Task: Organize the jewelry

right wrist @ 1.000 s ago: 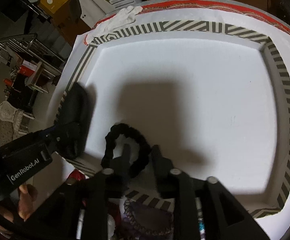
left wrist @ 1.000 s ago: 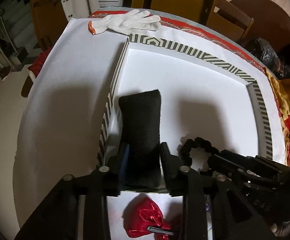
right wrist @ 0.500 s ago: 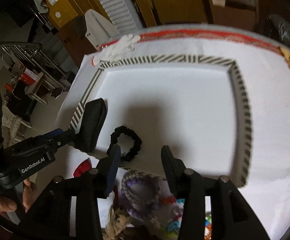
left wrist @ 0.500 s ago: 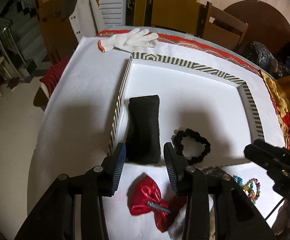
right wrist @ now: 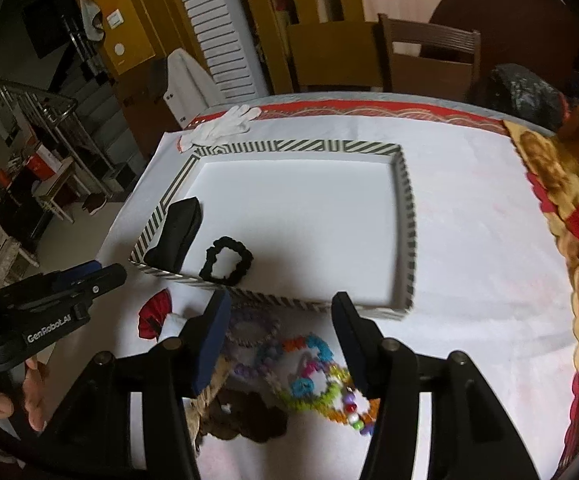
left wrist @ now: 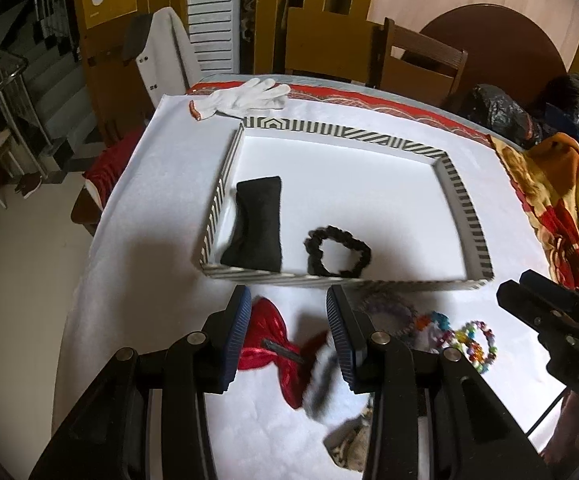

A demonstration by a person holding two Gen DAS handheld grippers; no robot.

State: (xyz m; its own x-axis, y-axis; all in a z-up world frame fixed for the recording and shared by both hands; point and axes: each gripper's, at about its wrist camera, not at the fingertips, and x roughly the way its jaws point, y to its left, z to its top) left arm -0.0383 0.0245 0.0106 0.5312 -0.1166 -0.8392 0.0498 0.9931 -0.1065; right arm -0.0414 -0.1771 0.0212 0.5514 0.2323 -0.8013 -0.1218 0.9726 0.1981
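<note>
A striped-rim white tray (left wrist: 465,208) (right wrist: 405,200) holds a black cushion (left wrist: 255,224) (right wrist: 177,236) at its left wall and a black scrunchie (left wrist: 337,250) (right wrist: 227,260) beside it. My left gripper (left wrist: 287,330) is open and empty above a red satin bow (left wrist: 267,344) (right wrist: 151,314) in front of the tray. My right gripper (right wrist: 279,338) is open and empty above a pile of bead bracelets (right wrist: 313,376) (left wrist: 471,342) and a purple bracelet (right wrist: 251,330).
A white glove (left wrist: 245,96) (right wrist: 221,126) lies beyond the tray's far left corner. A patterned orange cloth (left wrist: 557,200) (right wrist: 569,208) covers the table's right side. A brown scrunchie (right wrist: 249,416) lies near the front edge. Chairs stand behind the table.
Both grippers let go and pulled back out of the tray, now open. The cushion and black scrunchie stay in the tray. The loose jewelry in front came into view.
</note>
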